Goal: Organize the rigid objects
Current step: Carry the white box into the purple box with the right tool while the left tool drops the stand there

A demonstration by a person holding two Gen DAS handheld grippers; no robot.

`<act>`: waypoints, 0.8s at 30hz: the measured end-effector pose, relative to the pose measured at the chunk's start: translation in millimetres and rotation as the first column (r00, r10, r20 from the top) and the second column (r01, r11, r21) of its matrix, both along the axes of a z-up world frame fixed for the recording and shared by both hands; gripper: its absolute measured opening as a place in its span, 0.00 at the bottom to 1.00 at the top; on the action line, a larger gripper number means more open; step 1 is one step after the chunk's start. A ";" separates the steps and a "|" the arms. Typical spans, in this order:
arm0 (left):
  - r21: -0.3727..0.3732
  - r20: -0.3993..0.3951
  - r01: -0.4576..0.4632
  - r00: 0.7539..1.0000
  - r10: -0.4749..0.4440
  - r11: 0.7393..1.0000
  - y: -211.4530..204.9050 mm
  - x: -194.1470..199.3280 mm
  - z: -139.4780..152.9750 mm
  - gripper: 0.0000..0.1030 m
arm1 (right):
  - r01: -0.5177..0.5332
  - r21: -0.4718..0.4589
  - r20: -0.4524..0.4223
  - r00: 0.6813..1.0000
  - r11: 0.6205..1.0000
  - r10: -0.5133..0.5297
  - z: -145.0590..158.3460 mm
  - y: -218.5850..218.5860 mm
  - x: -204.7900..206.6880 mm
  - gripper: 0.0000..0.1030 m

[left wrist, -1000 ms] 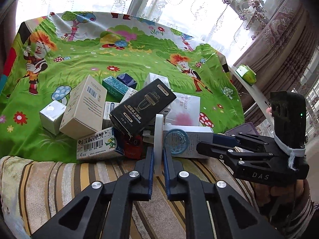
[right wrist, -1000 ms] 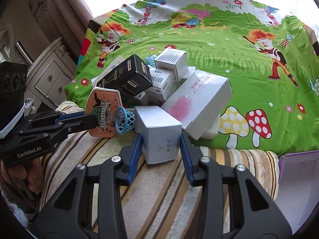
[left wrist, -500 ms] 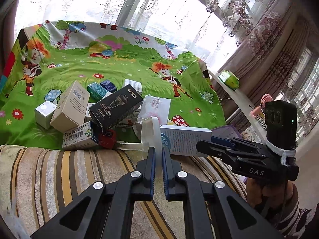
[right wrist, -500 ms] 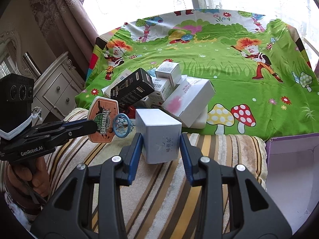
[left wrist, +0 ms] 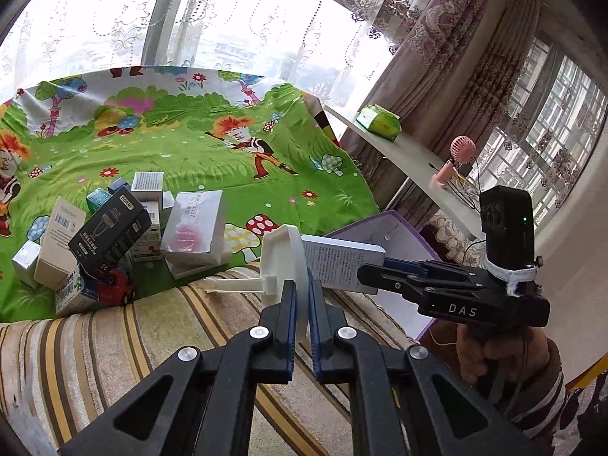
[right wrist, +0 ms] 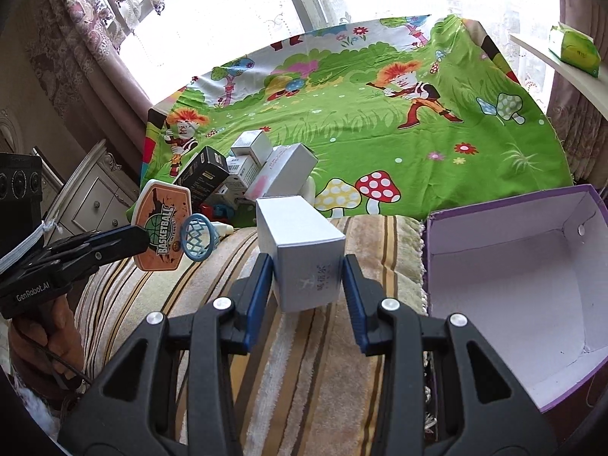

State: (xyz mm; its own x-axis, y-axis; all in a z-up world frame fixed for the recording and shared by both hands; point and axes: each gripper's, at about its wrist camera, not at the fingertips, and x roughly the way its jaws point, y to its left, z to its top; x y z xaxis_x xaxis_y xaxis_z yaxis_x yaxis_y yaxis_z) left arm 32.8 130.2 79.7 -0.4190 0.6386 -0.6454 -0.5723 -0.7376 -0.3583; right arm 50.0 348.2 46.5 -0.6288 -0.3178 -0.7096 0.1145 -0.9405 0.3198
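Over striped blanket [right wrist: 304,361] | left gripper [left wrist: 300,304] grasping toy hoop [left wrist: 283,258] | right gripper [right wrist: 306,285] grasping white box [right wrist: 300,254]

Counted on the bed

Two grippers [left wrist: 300,304] [right wrist: 307,281], one toy hoop [right wrist: 163,228], one purple box [right wrist: 509,304], roughly ten small cartons [left wrist: 110,235].

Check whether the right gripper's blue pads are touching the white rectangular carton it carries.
Touching. In the right wrist view, both pads of the right gripper press flat against the sides of the white rectangular carton, which hangs lifted between them.
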 end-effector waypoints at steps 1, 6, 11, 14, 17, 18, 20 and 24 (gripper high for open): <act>-0.001 -0.003 0.017 1.000 -0.017 1.000 7.2 1.7 1.1 0.07 | 0.017 -0.003 -0.002 1.000 1.000 -0.017 1.0 7.3 3.1 0.41; 0.010 -0.008 0.110 0.994 -0.110 0.994 45.0 9.5 0.5 0.07 | 0.123 0.010 -0.016 0.992 0.992 -0.123 6.5 44.6 18.3 0.41; 0.020 0.028 0.199 0.980 -0.199 0.980 80.4 17.0 -11.7 0.07 | 0.203 0.026 -0.002 0.979 0.979 -0.203 1.9 72.6 29.3 0.40; 0.042 0.091 0.235 0.967 -0.238 0.971 95.8 18.8 -23.7 0.09 | 0.236 0.023 0.019 0.971 0.971 -0.236 -5.8 87.7 36.4 0.38; 0.024 0.126 0.257 0.958 -0.258 0.966 104.9 22.9 -33.1 0.18 | 0.276 0.027 0.036 0.960 0.961 -0.277 -13.3 102.5 43.1 0.38; 0.016 0.129 0.252 0.959 -0.251 0.968 105.3 23.6 -34.3 0.21 | 0.290 0.027 0.043 0.956 0.957 -0.291 -15.6 107.7 44.9 0.38; 0.024 0.134 0.239 0.961 -0.240 0.971 102.6 23.3 -34.4 0.36 | 0.312 0.032 0.058 0.948 0.950 -0.313 -19.1 115.7 47.4 0.38; 0.033 0.130 0.220 0.966 -0.222 0.975 96.2 22.2 -31.0 0.42 | 0.355 0.026 0.084 0.931 0.934 -0.356 -22.3 127.7 48.8 0.39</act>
